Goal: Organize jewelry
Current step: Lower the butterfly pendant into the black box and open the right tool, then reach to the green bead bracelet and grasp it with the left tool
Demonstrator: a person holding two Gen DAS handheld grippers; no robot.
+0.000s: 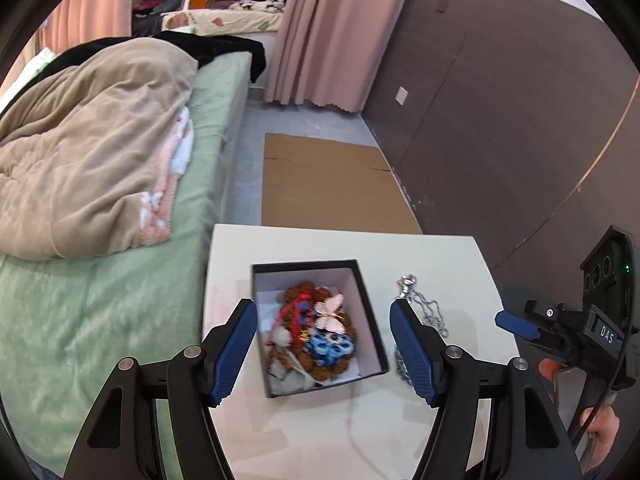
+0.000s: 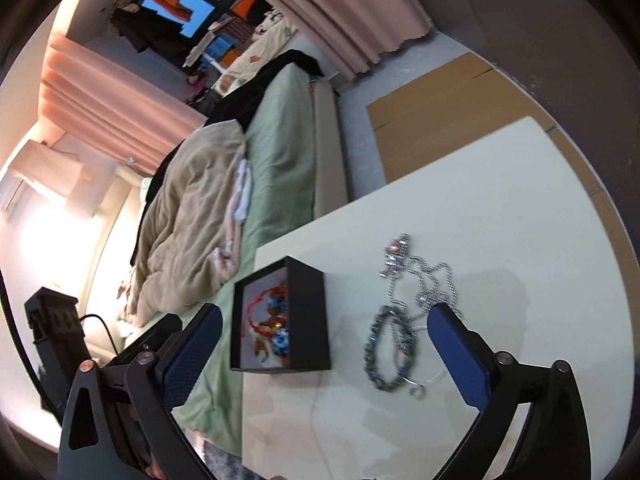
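A small cream-white table [image 1: 420, 256] stands against the side of a bed [image 1: 100, 320] covered with a green sheet, on which a beige blanket [image 1: 88, 152] lies bunched. Beyond the table's far edge a flattened sheet of cardboard [image 1: 328, 184] lies on the grey floor, with a dark brown wall [image 1: 500, 100] to the right and pink curtains [image 1: 336, 32] at the far end of the room. On the table sits an open black box [image 1: 370, 300] with a pale lining, holding a heap of jewelry: brown beads, red cord, a pink butterfly piece [image 1: 330, 312] and a blue flower piece [image 1: 332, 350]. Just right of the box, loose on the tabletop, lie a silver chain [image 2: 428, 280] and, nearer, a dark beaded bracelet [image 2: 380, 348]. The left gripper [image 1: 324, 354] hangs over the box with jaws moderately wide and empty, its blue pads to either side of the box. The right gripper [image 2: 324, 356] has its jaws at their widest, nothing between them, above the box's right wall and the bracelet.
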